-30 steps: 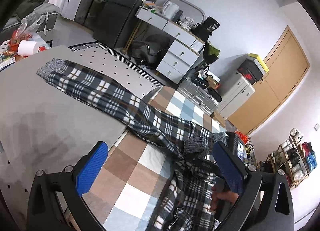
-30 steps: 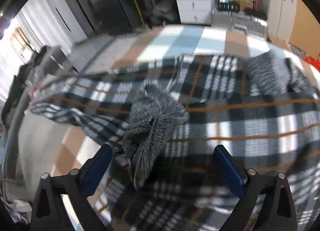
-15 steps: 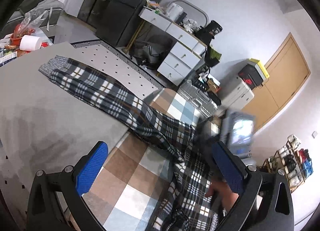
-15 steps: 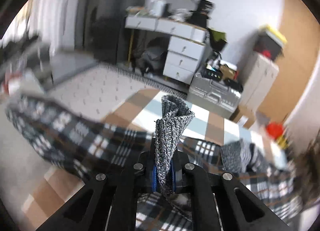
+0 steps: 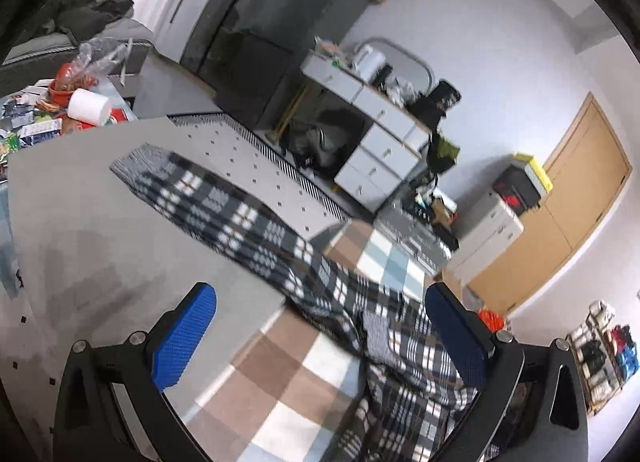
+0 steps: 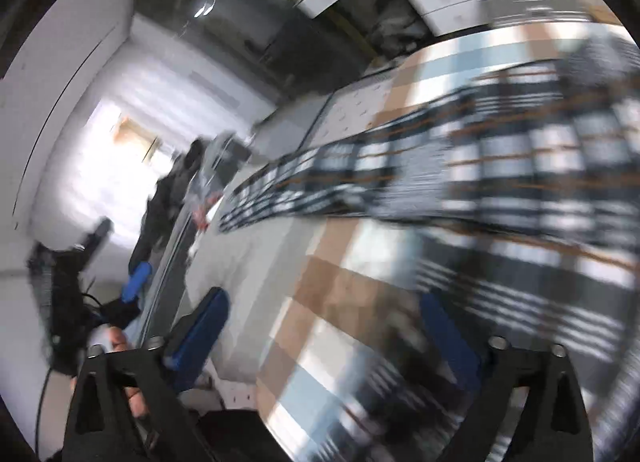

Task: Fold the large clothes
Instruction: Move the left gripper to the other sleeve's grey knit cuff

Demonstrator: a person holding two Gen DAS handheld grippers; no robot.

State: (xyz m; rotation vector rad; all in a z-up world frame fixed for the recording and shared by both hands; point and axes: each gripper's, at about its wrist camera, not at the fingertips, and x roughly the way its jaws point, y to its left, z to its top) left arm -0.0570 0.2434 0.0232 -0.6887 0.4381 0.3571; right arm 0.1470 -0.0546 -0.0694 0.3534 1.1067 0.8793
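Note:
A black, white and grey plaid garment [image 5: 256, 229] with a grey knit cuff [image 5: 136, 159] lies stretched over a grey surface [image 5: 80, 229] and a checked cloth [image 5: 280, 374]. Its bulk is bunched at the lower right. My left gripper [image 5: 320, 338] is open and empty, held above the garment's middle. In the right wrist view, which is heavily blurred, the garment [image 6: 500, 165] fills the right half. My right gripper [image 6: 328, 338] is open and empty above the checked cloth [image 6: 340, 294], beside the garment.
A cluttered side table with a paper roll [image 5: 88, 107] stands at the left. A white drawer desk [image 5: 372, 137], a dark cabinet [image 5: 276, 41], a wooden door [image 5: 568, 213] and a shoe rack [image 5: 604, 354] line the room behind. The left gripper [image 6: 136, 282] and a hand show at the left.
My right gripper has let go of the grey knit cuff and opened, and swings fast to the left. The left gripper stays open and has shifted slightly.

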